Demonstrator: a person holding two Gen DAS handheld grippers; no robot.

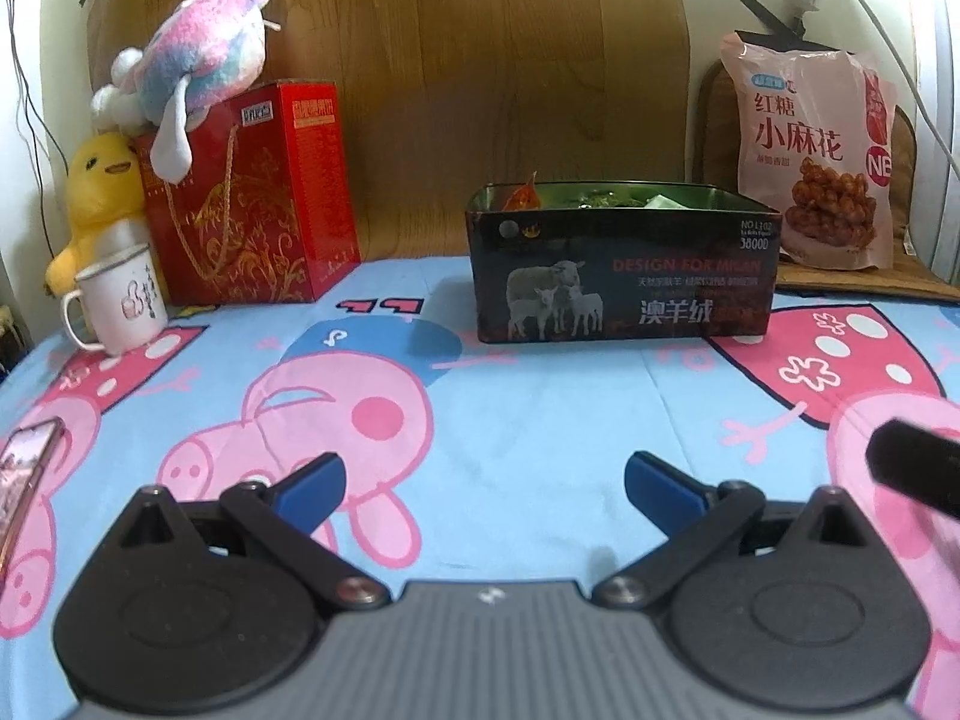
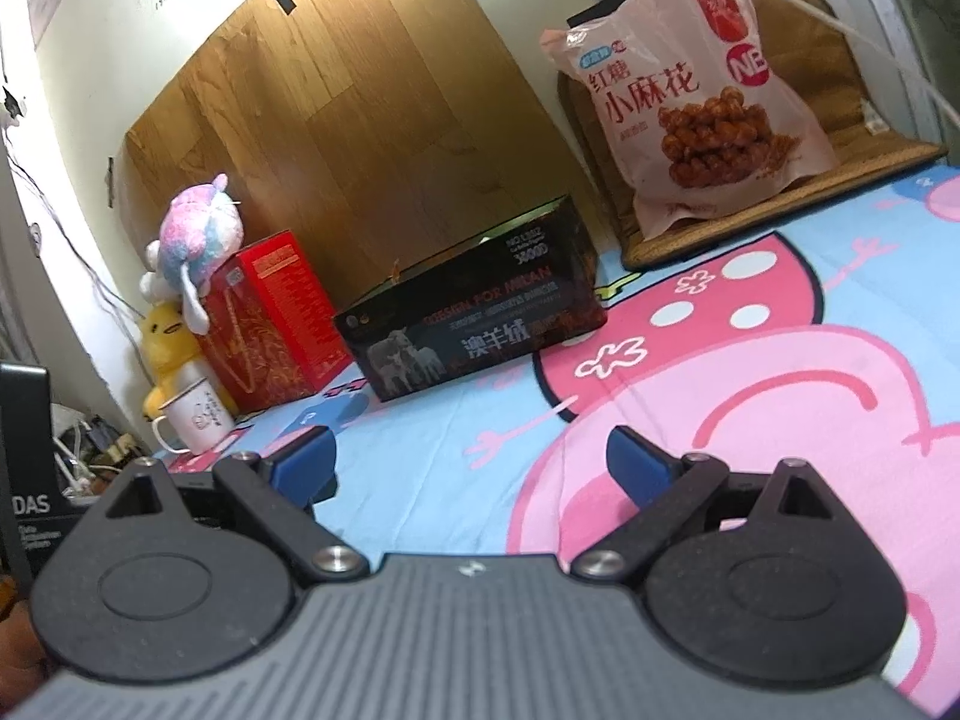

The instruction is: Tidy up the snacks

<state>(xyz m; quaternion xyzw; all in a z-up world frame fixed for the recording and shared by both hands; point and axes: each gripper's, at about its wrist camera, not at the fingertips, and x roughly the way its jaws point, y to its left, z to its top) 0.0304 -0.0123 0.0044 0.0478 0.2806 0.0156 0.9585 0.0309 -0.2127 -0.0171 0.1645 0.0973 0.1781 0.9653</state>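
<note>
**Inspector A:** Surface?

**Inspector B:** A bed sheet (image 1: 540, 420), soft cotton, light blue with pink cartoon pigs. Behind it, a wood-grain panel (image 1: 480, 60).

**A:** The task item?

**B:** A rectangular dark tin box (image 1: 624, 276), lid off, at 12 o'clock from the left tongs (image 1: 483, 480). Glossy sides, rounded corners. Crinkled snack wrappers (image 1: 576, 195), orange and green, show above the rim. In the right view the box (image 2: 474, 324) sits at 11 o'clock.

**A:** Lettering?

**B:** "DESIGN FOR MILAN", "澳羊绒", "38000", with a sheep picture.

**A:** Other snacks?

**B:** A pink plastic snack bag (image 1: 810, 150) at 2 o'clock, upright on a woven mat (image 1: 900, 192), printed "红糖 小麻花".

**A:** Tongs?

**B:** Left tongs spread apart, blue pads, holding nothing. Right tongs (image 2: 471, 462) likewise apart and empty, over the sheet.

**A:** Remainder?

**B:** At 10 o'clock: a red gift bag (image 1: 258, 198) with gold ornament, a pastel plush (image 1: 198, 66) on top, a yellow plush duck (image 1: 102, 198), a white enamel mug (image 1: 120, 300). A phone (image 1: 24, 468) at 9 o'clock.
</note>
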